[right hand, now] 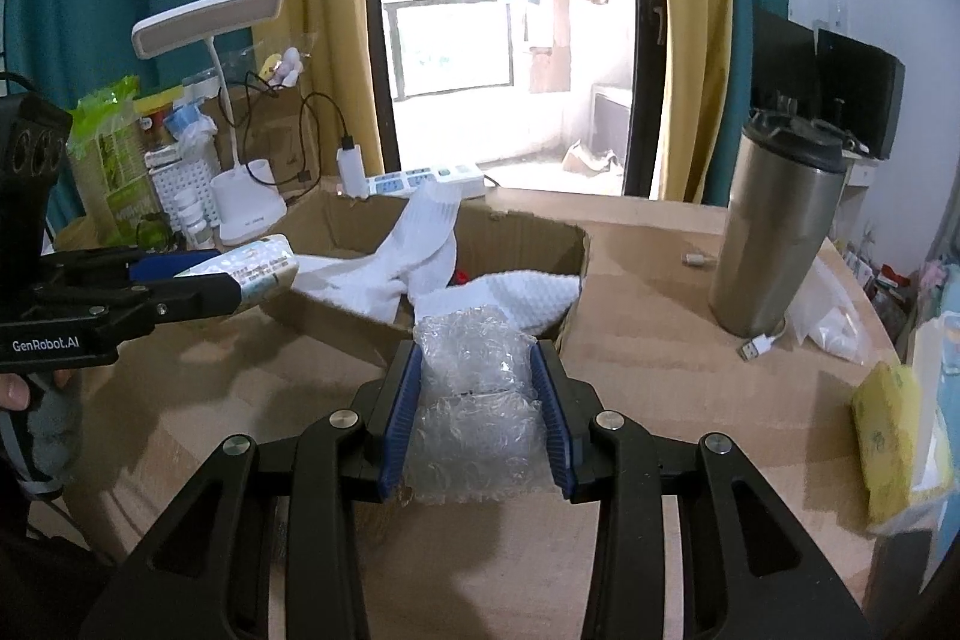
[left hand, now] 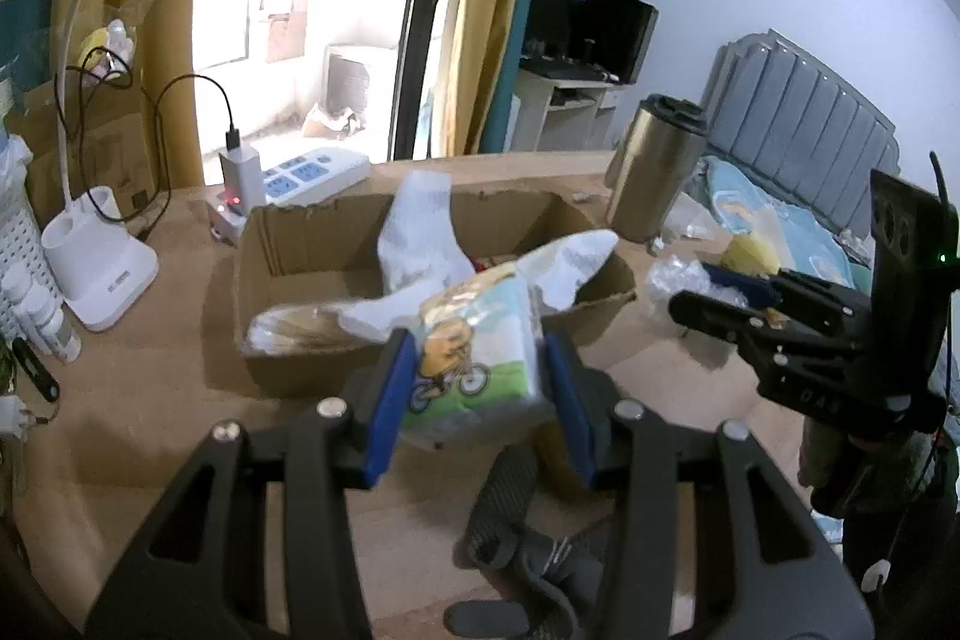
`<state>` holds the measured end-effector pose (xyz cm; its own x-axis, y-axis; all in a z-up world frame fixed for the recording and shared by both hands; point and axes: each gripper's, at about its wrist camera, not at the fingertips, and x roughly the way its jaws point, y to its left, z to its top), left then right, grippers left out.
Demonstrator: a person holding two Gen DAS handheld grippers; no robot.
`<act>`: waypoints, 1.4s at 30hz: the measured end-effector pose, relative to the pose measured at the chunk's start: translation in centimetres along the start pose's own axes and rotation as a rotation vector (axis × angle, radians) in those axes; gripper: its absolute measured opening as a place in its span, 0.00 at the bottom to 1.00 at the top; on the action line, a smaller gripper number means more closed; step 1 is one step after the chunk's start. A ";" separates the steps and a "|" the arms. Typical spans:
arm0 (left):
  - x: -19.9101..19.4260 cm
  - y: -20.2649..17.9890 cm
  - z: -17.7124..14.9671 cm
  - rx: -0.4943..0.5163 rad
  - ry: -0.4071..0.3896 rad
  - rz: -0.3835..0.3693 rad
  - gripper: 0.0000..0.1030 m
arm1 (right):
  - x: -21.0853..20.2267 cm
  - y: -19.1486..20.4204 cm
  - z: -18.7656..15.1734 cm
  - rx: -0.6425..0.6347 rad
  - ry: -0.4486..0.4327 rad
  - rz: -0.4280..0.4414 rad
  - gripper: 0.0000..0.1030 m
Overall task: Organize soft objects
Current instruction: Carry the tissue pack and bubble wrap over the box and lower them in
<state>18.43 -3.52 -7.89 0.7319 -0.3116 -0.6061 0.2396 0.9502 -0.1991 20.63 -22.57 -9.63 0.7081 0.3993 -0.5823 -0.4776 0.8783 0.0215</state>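
My left claw [left hand: 477, 388] clamps one tissue pack [left hand: 474, 370]; my right claw [right hand: 477, 415] clamps one bubble-wrap wad [right hand: 474, 400], both just short of the one cardboard box [right hand: 336, 322] holding two white socks [right hand: 420, 244] on the surface [right hand: 648, 358].

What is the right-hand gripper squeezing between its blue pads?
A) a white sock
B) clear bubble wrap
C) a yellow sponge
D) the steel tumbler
B: the right gripper is shut on a crumpled wad of bubble wrap, just short of the cardboard box.
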 end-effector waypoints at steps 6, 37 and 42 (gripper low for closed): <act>0.5 0.2 0.9 0.001 -0.013 0.005 0.45 | 0.6 -0.3 1.2 -0.006 -0.021 0.004 0.39; 7.6 0.3 3.0 0.021 0.045 0.005 0.45 | 7.0 -2.4 3.5 -0.009 -0.030 0.078 0.39; 9.2 0.3 2.6 0.024 0.083 0.003 0.45 | 8.2 -2.2 2.9 -0.020 0.000 0.073 0.39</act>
<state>26.95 -6.12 -11.51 0.6775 -0.3066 -0.6686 0.2535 0.9506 -0.1790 28.99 -20.51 -12.06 0.6711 0.4618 -0.5799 -0.5379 0.8417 0.0477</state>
